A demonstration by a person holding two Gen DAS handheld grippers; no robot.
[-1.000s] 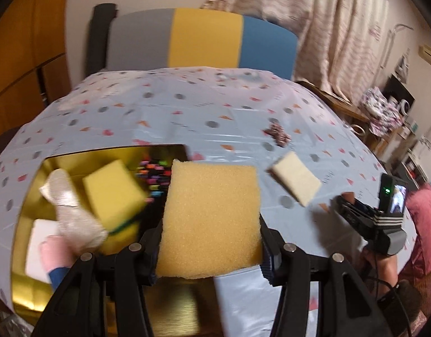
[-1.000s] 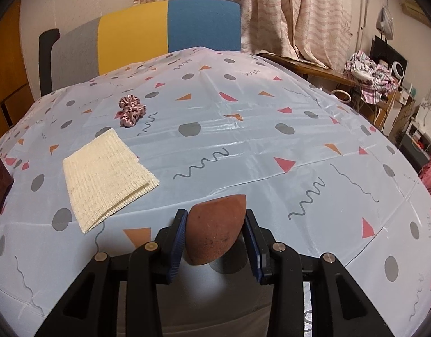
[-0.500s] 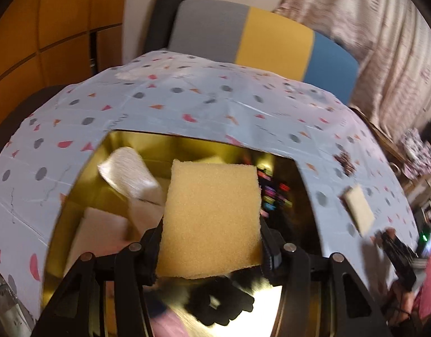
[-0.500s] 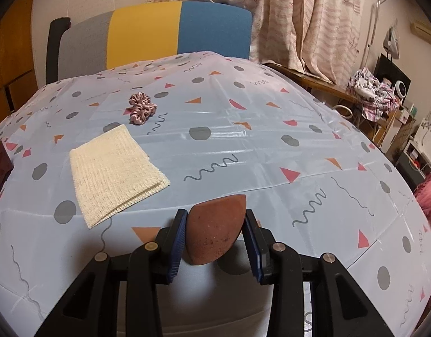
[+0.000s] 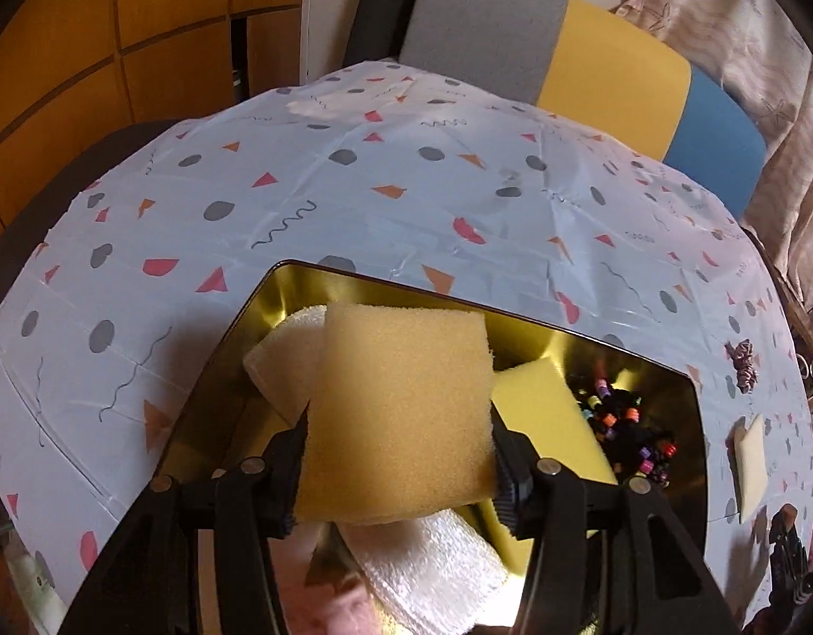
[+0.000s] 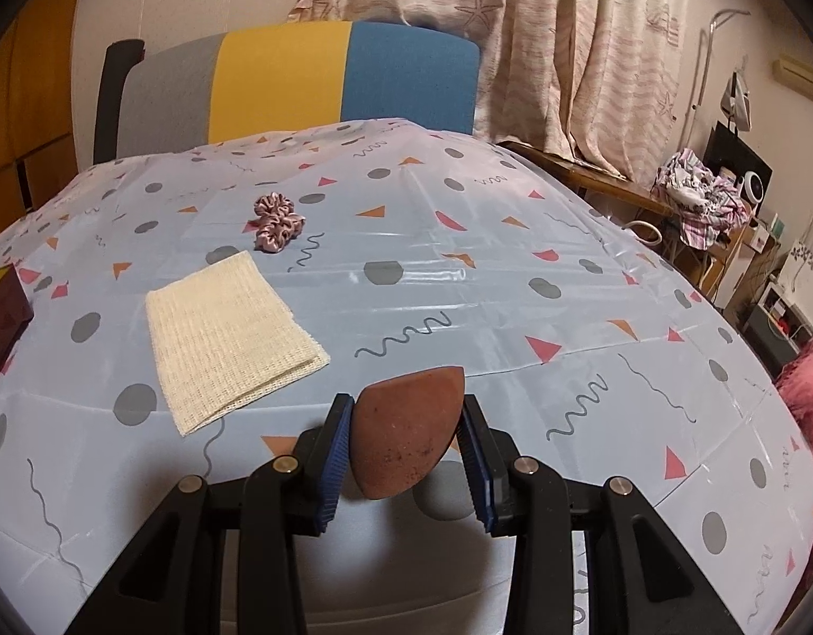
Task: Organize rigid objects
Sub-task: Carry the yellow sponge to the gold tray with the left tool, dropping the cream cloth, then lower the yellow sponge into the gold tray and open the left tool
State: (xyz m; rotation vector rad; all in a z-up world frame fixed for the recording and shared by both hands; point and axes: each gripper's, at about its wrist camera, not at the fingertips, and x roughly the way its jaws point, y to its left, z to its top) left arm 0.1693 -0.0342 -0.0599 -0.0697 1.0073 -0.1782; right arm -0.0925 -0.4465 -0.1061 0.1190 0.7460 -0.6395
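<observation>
My left gripper (image 5: 398, 447) is shut on a square tan sponge (image 5: 401, 413) and holds it over the open gold tin (image 5: 687, 402). The tin holds a white towel (image 5: 438, 571), a white cloth (image 5: 282, 360), a yellow sponge (image 5: 549, 418) and several small coloured beads (image 5: 629, 423). My right gripper (image 6: 406, 455) is shut on a brown teardrop makeup sponge (image 6: 406, 439) just above the table. A folded cream mesh cloth (image 6: 226, 338) and a pink scrunchie (image 6: 277, 222) lie on the table ahead to the left.
The table has a pale blue patterned cover (image 6: 512, 291). A grey, yellow and blue chair (image 6: 300, 79) stands at the far edge. The tin's dark outer corner (image 6: 1, 317) shows at far left. The cream cloth (image 5: 750, 463) and scrunchie (image 5: 742, 365) lie right of the tin.
My left gripper has carried the tan sponge leftward from the tin's right edge to over its middle and left part. The right gripper has barely moved.
</observation>
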